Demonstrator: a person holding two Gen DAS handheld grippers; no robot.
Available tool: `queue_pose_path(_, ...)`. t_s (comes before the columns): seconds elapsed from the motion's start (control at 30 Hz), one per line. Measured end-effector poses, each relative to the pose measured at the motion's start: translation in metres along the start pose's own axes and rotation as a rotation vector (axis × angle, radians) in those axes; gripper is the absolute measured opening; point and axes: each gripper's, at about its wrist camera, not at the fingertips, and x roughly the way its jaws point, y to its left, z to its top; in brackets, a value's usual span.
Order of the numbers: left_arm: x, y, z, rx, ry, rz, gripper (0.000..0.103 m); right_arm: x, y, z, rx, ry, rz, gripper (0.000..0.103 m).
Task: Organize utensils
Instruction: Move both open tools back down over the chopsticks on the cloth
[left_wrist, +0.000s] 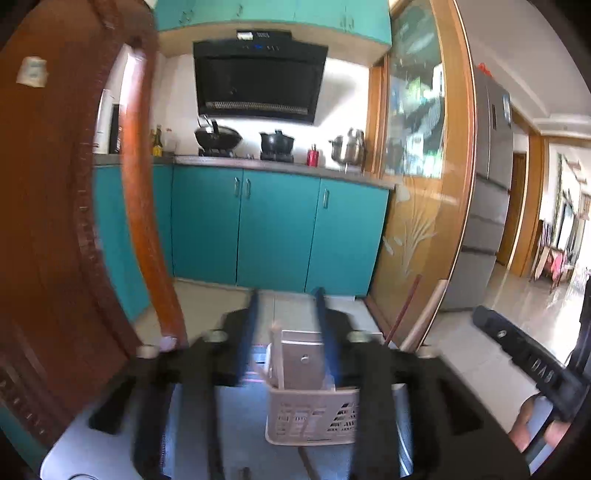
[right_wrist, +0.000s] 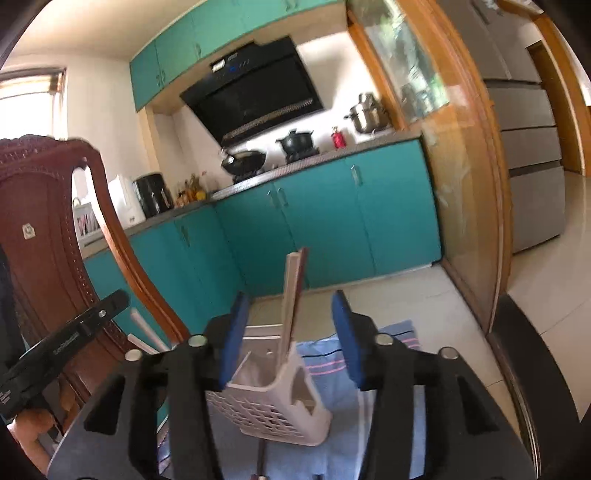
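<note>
A white slotted utensil basket (left_wrist: 312, 415) stands on a blue cloth; in the right wrist view (right_wrist: 273, 402) it looks tilted. A metal piece (left_wrist: 301, 360) and pale sticks stand in it. Chopsticks (right_wrist: 293, 295) rise from it between my right fingers. My left gripper (left_wrist: 286, 314) is open, its blue pads on either side above the basket. My right gripper (right_wrist: 291, 325) is open above the basket, touching nothing. The right gripper also shows at the left wrist view's right edge (left_wrist: 532, 362).
A carved wooden chair back (left_wrist: 74, 221) stands close at the left, and also shows in the right wrist view (right_wrist: 48, 229). The blue striped cloth (right_wrist: 384, 354) covers the table. Teal cabinets (left_wrist: 277, 229), a stove with pots and a wooden glass door (left_wrist: 417, 184) lie beyond.
</note>
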Motion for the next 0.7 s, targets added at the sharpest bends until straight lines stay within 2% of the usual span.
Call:
queue_pose_path(0.1,-0.029,0.017,-0.012,-0.019,-0.052,0.026,0.05,-0.022,-0.021,-0.007,0.028,-0.019,-0.054,0.049)
queue_pose_path(0.13,-0.033,0.023,-0.02,-0.016,-0.04,0.036,0.05,-0.024,-0.028,-0.012,0.032,0.013,-0.087,0.049)
queue_pose_path(0.17,-0.032,0.028,-0.03,-0.011,-0.012,0.032,0.05,-0.019,-0.035,-0.021,0.031,0.085,-0.128,0.049)
queue_pose_path(0.2,-0.03,0.034,-0.04,-0.01,0.017,0.03,0.05,-0.011,-0.04,-0.029,0.028,0.15,-0.135,0.049)
queue_pose_path(0.23,-0.025,0.039,-0.051,-0.011,0.064,0.02,0.05,0.0,-0.044,-0.041,0.019,0.252,-0.123,0.049)
queue_pose_path(0.27,-0.013,0.044,-0.066,-0.024,0.147,-0.006,0.047,0.011,-0.044,-0.051,0.006,0.34,-0.104,0.049)
queue_pose_path(0.3,-0.003,0.046,-0.076,-0.038,0.211,-0.016,0.047,0.031,-0.041,-0.073,-0.025,0.505,-0.064,0.049)
queue_pose_path(0.37,0.025,0.048,-0.106,-0.046,0.41,-0.018,0.045,0.052,-0.028,-0.107,-0.102,0.682,-0.043,0.049)
queue_pose_path(0.4,0.032,0.048,-0.118,-0.048,0.46,-0.006,0.041,0.057,-0.018,-0.12,-0.164,0.728,-0.058,0.049)
queue_pose_path(0.5,0.051,0.045,-0.149,-0.016,0.627,0.042,0.04,0.066,0.002,-0.146,-0.264,0.817,-0.074,0.049)
queue_pose_path(0.57,0.058,0.043,-0.159,0.001,0.687,0.06,0.04,0.073,0.007,-0.159,-0.285,0.863,-0.086,0.049)
queue_pose_path(0.63,0.062,0.039,-0.164,0.013,0.716,0.06,0.04,0.079,0.009,-0.163,-0.301,0.871,-0.108,0.048)
queue_pose_path(0.67,0.062,0.037,-0.166,0.018,0.729,0.059,0.04,0.081,0.01,-0.163,-0.302,0.866,-0.113,0.044)
queue_pose_path(0.7,0.062,0.036,-0.169,0.022,0.738,0.059,0.04,0.082,0.01,-0.163,-0.297,0.861,-0.116,0.034)
